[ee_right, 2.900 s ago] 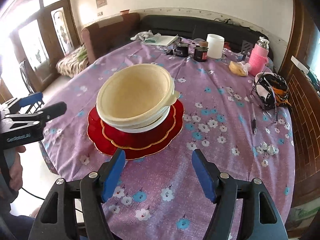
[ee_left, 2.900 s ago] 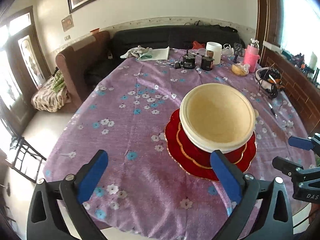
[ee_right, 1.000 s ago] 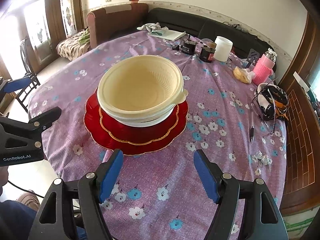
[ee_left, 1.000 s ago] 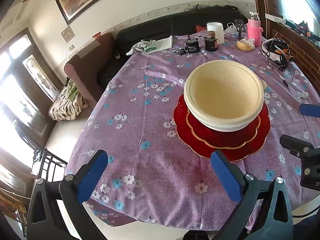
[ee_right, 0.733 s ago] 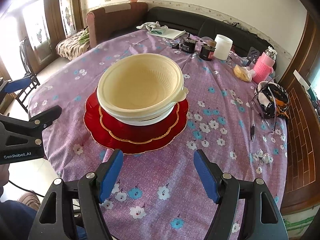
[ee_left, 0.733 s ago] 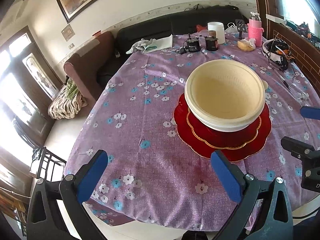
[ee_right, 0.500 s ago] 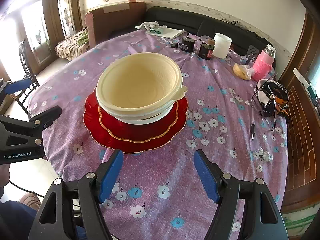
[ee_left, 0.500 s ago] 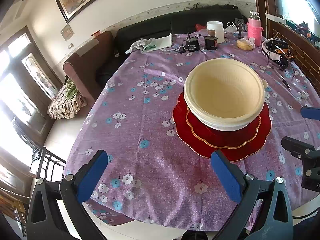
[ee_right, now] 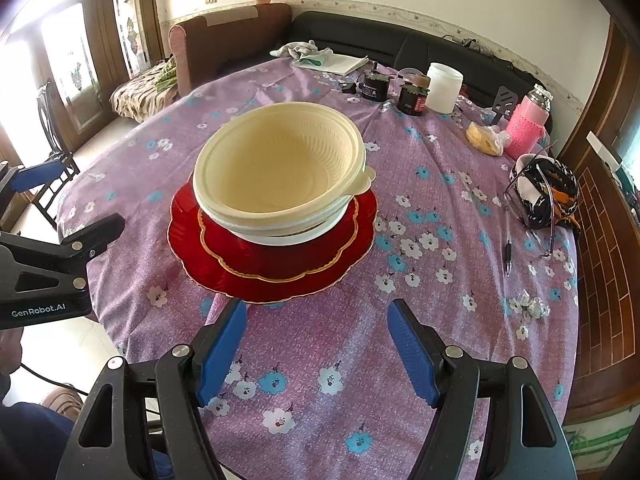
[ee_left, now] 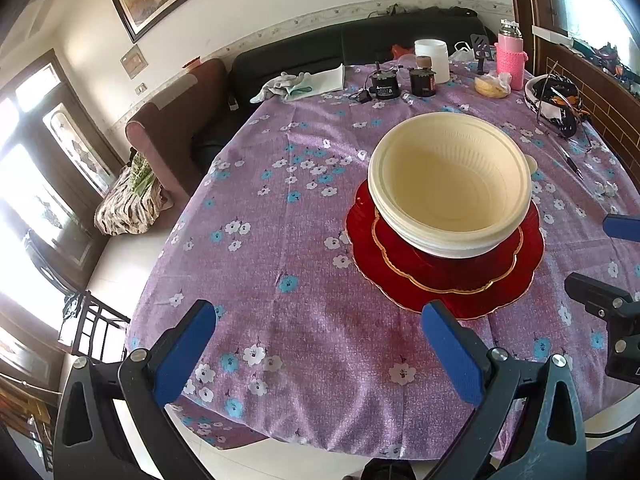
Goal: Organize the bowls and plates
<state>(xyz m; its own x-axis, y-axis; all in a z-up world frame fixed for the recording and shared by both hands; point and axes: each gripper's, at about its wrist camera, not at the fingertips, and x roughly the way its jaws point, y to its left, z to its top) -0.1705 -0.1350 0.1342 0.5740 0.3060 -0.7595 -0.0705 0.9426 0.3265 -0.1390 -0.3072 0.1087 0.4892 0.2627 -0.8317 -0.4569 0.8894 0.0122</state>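
A stack of cream bowls (ee_left: 448,184) (ee_right: 276,172) sits nested on two red scalloped plates (ee_left: 444,280) (ee_right: 272,264) with gold rims, in the middle of the purple flowered tablecloth (ee_left: 280,240) (ee_right: 420,280). My left gripper (ee_left: 318,324) hangs open above the near table edge, left of the stack, with nothing between its blue pads. My right gripper (ee_right: 316,320) is also open and empty, just short of the plates' near rim. Each gripper shows at the edge of the other's view.
At the far side stand a white jar (ee_right: 444,86), two dark jars (ee_right: 412,98), a pink bottle (ee_right: 528,124), a notebook with gloves (ee_right: 328,60) and a bagged bun (ee_right: 484,138). A black pouch (ee_right: 544,192) and a pen (ee_right: 508,248) lie right. Sofas stand behind.
Over the last second nothing has visibly moved. Compared with the oldest frames, both grippers sit higher and further back from the stack.
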